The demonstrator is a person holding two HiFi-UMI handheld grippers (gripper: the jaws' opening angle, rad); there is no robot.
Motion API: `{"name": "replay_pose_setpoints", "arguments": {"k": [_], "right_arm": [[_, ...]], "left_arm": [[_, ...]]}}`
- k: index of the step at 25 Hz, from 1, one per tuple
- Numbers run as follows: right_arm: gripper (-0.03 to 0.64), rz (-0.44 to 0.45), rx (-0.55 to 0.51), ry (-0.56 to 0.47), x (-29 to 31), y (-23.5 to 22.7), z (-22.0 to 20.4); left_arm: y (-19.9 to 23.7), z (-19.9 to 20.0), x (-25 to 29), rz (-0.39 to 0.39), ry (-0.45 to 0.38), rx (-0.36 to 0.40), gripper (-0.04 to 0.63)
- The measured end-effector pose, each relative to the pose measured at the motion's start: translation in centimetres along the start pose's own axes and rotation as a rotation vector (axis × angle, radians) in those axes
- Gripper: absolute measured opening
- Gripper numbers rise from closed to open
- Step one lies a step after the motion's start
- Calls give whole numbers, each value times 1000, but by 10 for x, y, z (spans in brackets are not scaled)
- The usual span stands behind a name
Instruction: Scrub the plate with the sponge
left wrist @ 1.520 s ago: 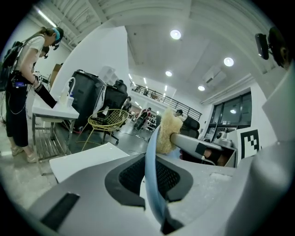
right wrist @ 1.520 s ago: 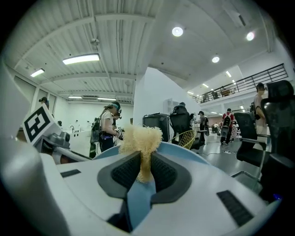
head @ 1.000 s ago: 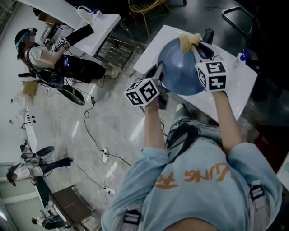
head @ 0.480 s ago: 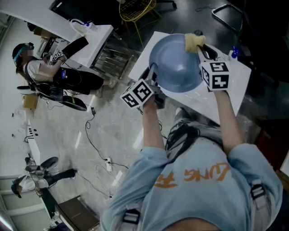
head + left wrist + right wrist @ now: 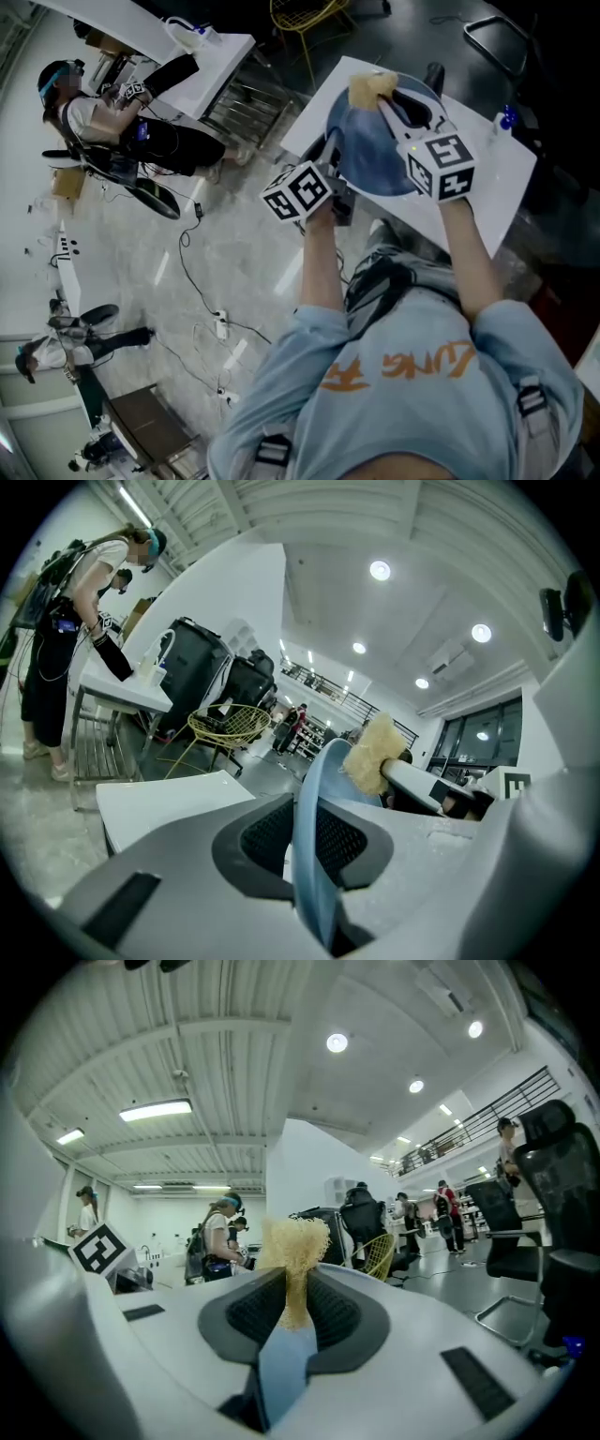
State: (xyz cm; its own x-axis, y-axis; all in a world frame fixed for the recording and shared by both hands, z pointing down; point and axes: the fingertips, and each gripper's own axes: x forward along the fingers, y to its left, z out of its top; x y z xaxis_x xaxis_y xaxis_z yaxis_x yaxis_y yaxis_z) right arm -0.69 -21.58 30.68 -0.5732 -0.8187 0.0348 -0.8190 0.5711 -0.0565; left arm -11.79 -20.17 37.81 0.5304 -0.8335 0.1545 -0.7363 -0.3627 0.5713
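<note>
The scrubbing step is judged to be under way. The plate point(image 5: 367, 157) is held on edge above the white table point(image 5: 480, 187), with its hollow face turned toward the right hand. It is gripped at the near rim by the left tongs point(image 5: 330, 155), whose ribbed pads are seen in the left gripper view pressed on either side of the thin blue rim. The yellow sponge point(image 5: 369, 89) is pinched between the pads of the right tongs point(image 5: 388, 103), its frayed top standing proud of them. It is set against the plate's far upper rim, apparently touching the inner face there.

For the next move, the sponge would have to be drawn across the hollow face toward the middle and the near rim. Pressure would have to be kept light enough that the plate is not twisted out of the narrow hold at its edge, while the left tongs are held steady as a brace.

Several things cannot be settled. The exact patch of contact between sponge and plate is masked by the right tongs in the head view. The plate's back is not shown, and whether its lower edge rests on the table cannot be told. A blue strip below the sponge in the right gripper view may be a backing layer or the plate's edge; which is unclear. No dirt or foam can be made out on the plate, so progress cannot be gauged
</note>
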Motion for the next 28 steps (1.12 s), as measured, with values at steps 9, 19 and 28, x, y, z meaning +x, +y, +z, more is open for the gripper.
{"name": "replay_pose_setpoints", "arguments": {"k": [9,19,28], "right_arm": [[69,154,-81,87,35,68,-28],[71,104,-104,187,41,57,-53],[71,8,-93,246,28,23,-68]], "left_arm": [[10,1,-9,19,-4,14,34],[27,2,-16,58,-14,-5,35],[34,7,-20,81,-48,-54,37]]}}
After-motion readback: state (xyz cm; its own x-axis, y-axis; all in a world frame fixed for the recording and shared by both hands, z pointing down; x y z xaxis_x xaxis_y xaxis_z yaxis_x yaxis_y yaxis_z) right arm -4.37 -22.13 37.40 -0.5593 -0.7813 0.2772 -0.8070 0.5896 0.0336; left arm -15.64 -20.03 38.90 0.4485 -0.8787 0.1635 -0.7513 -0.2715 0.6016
